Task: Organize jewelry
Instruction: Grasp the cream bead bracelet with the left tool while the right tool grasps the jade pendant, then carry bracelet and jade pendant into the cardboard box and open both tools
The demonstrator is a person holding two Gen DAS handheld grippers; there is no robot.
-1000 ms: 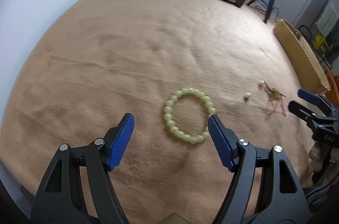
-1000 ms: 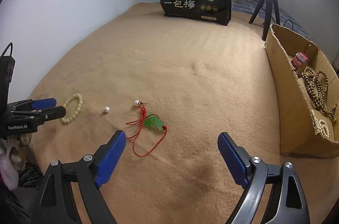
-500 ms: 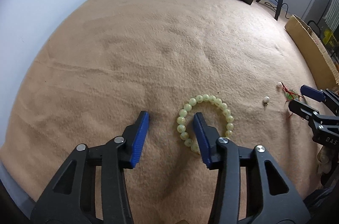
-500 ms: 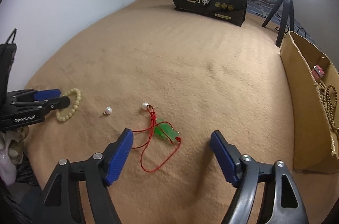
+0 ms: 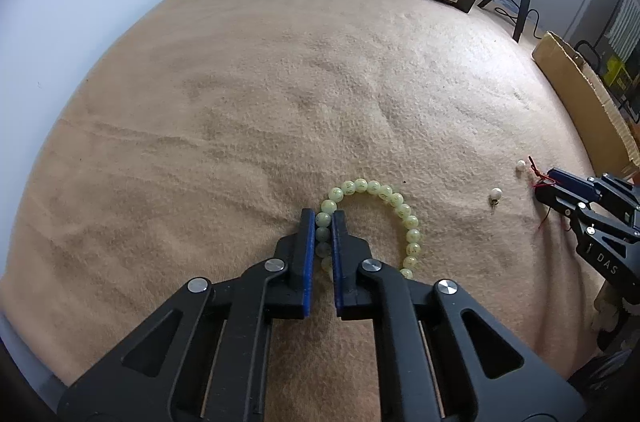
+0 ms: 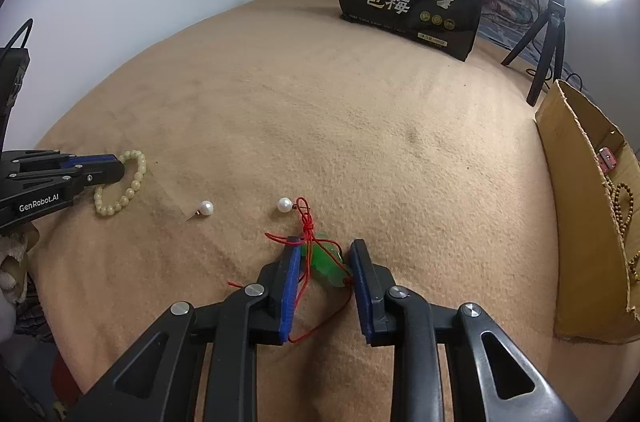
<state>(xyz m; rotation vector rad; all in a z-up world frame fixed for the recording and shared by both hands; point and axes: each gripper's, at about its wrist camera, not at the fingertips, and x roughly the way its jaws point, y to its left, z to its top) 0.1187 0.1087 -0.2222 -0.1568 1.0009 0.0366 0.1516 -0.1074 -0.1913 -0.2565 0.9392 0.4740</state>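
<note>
A pale green bead bracelet (image 5: pixel 400 210) lies on the tan blanket. My left gripper (image 5: pixel 322 222) is shut on the bracelet's left side, still down on the blanket; it also shows in the right wrist view (image 6: pixel 114 168) with the bracelet (image 6: pixel 134 186). A green pendant on a red cord (image 6: pixel 326 260) lies between the fingers of my right gripper (image 6: pixel 326 254), whose jaws have narrowed around it with the right pad touching and a small gap on the left. Two loose pearl earrings (image 6: pixel 206 208) (image 6: pixel 285 204) lie between the two grippers.
A cardboard box (image 6: pixel 580 182) with wooden bead strings and a small pink item stands at the right. A black printed bag (image 6: pixel 412 2) stands at the far end, beside a ring light on a tripod (image 6: pixel 548 34). A white wall runs along the left.
Both grippers moved forward and down and closed. The left went from open to shut on the bracelet. The right narrowed around the green pendant.
</note>
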